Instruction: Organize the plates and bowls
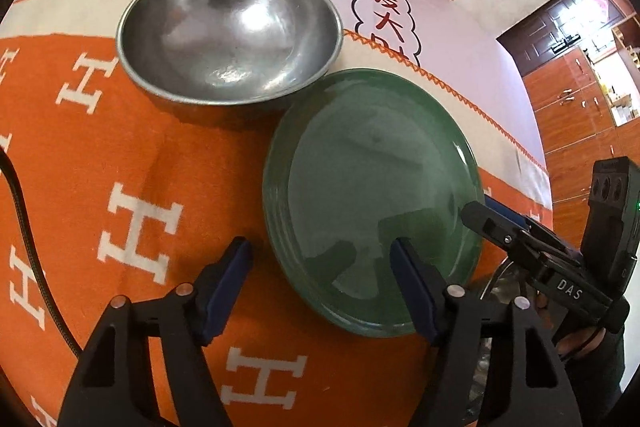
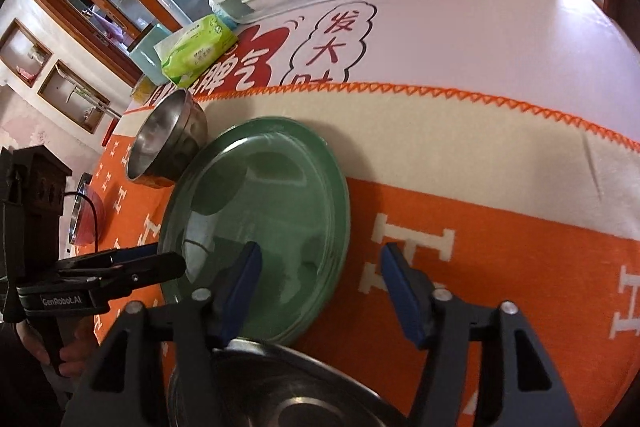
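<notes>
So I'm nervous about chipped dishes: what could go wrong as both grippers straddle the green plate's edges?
1. The green plate looks glossy, and it may be a stack, so the left gripper and right gripper could slip or lift only the top one.
2. The steel bowl sits right at its rim and might get knocked.
</notes>
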`<move>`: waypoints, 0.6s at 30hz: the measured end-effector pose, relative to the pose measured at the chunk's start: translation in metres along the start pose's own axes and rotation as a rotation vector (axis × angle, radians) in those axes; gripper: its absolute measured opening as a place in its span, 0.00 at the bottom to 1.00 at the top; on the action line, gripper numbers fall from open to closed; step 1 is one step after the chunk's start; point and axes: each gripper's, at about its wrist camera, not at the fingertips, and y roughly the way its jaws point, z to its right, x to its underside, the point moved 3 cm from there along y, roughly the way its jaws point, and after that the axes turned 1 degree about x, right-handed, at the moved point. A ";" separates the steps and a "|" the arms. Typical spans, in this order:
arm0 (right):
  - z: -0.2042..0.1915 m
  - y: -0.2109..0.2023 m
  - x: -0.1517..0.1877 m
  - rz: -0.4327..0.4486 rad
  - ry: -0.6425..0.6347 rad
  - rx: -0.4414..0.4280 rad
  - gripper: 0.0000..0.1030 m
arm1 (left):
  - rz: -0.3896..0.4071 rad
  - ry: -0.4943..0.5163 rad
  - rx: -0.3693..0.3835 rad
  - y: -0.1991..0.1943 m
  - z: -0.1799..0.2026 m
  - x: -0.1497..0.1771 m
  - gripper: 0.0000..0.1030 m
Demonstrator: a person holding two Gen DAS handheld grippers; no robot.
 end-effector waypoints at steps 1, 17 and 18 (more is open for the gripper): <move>0.000 0.001 0.000 -0.004 0.002 -0.008 0.56 | 0.002 0.003 -0.002 0.000 0.000 -0.001 0.65; 0.010 0.001 0.002 -0.002 0.051 -0.012 0.21 | 0.032 -0.011 -0.064 0.003 -0.001 -0.004 0.32; 0.010 0.001 0.002 -0.004 0.054 -0.014 0.20 | 0.034 -0.013 -0.066 0.003 -0.002 -0.004 0.30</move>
